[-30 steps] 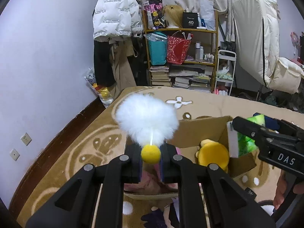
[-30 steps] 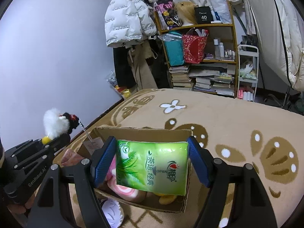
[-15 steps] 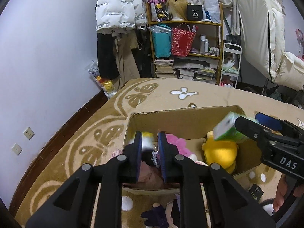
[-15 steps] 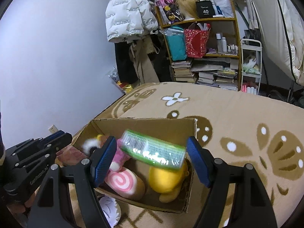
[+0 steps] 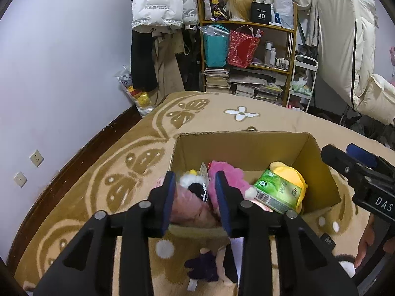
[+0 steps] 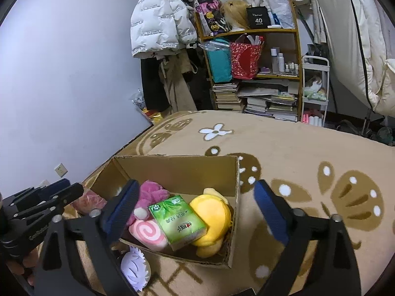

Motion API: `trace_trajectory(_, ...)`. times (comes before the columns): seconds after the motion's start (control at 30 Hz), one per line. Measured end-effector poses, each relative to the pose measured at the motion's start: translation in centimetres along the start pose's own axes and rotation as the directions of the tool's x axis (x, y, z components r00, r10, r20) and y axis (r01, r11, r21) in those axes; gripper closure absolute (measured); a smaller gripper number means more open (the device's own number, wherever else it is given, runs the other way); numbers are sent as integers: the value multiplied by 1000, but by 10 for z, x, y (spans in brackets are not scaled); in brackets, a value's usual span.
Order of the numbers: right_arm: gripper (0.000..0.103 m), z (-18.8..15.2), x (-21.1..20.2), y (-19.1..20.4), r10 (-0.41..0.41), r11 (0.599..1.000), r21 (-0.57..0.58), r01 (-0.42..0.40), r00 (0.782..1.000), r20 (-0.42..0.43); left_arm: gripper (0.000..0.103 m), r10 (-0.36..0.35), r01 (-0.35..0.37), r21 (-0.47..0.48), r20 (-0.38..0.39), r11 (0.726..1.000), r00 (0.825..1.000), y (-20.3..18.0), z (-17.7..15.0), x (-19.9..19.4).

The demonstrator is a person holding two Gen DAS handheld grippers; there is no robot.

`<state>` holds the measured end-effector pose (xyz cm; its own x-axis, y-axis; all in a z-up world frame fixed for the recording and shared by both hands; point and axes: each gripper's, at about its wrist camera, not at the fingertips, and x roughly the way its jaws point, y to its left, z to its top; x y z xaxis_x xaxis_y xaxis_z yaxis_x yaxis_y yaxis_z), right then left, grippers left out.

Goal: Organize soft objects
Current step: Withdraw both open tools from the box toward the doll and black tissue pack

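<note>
Ahead stands a plain pale lilac wall [image 5: 61, 56], a wooden open shelf unit [image 6: 266, 56] stacked with books, and a tan butterfly-patterned plush blanket [image 6: 296, 153] spread below.

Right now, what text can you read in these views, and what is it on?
"40": black box on the top shelf.
"DAS": right gripper body, cut off.
"K" and "P": pink bag, partly readable.
Green tissue pack: print unclear.
White jacket: lettering too small.
</note>
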<state>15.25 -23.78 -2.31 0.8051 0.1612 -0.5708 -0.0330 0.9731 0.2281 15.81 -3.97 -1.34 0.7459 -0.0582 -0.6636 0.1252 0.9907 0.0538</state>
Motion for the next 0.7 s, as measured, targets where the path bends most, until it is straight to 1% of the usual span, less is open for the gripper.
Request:
trace_trajectory(0.03,0,1,-4,0,-1,1000,1,1,1000,5,49,-2,2,-3,2,1000,1000,1,0,-4)
trace_trajectory(0.1,0,2,-10,1,-4,1000,1,4,1000,10,47,0,0,-6,19,1000,1000,3,0,-12)
trace_trajectory(0.17,0,2,-16,2,-8,1000,2,8,1000,13,46,4,-4,-6,21,1000,1000,4,1,-19)
trace_trajectory(0.2,0,2,-19,3,-13,1000,3,13,1000,15,44,0,1,-8,19,1000,1000,5,1,-22)
trace_trajectory(0.23,0,2,-23,3,-17,1000,4,17,1000,17,36,-2,3,-13,17,1000,1000,6,0,-25)
trace_trajectory(0.27,0,2,-26,4,-22,1000,5,22,1000,17,31,-3,3,-16,16,1000,1000,6,-1,-28)
trace_trajectory(0.3,0,2,-29,3,-27,1000,5,27,999,18,22,-4,5,-23,18,1000,1000,8,-2,-31)
trace_trajectory(0.33,0,2,-33,3,-31,1000,7,31,999,18,18,-6,6,-29,22,1000,1000,9,-4,-35)
trace_trajectory(0.4,0,2,-38,3,-34,999,10,34,999,18,17,-6,7,-32,28,999,1000,9,-7,-40)
trace_trajectory(0.43,0,1,-42,2,-38,999,13,38,999,18,14,-7,8,-27,27,1000,1000,8,-8,-43)
trace_trajectory(0.47,0,0,-45,2,-40,999,16,40,999,16,11,-5,6,-22,27,1000,1000,7,-9,-45)
trace_trajectory(0.5,0,-1,-48,1,-42,999,19,42,999,14,5,4,-3,-14,31,1000,1000,6,-11,-48)
trace_trajectory(0.53,0,-3,-51,1,-44,999,21,44,999,14,2,12,-12,-5,42,1000,999,5,-13,-52)
trace_trajectory(0.6,0,-5,-58,2,-49,999,23,49,999,16,2,16,-16,2,60,1000,998,4,-16,-59)
trace_trajectory(0.7,0,-10,-66,3,-58,998,24,58,998,13,2,8,-8,-1,58,1000,998,4,-20,-64)
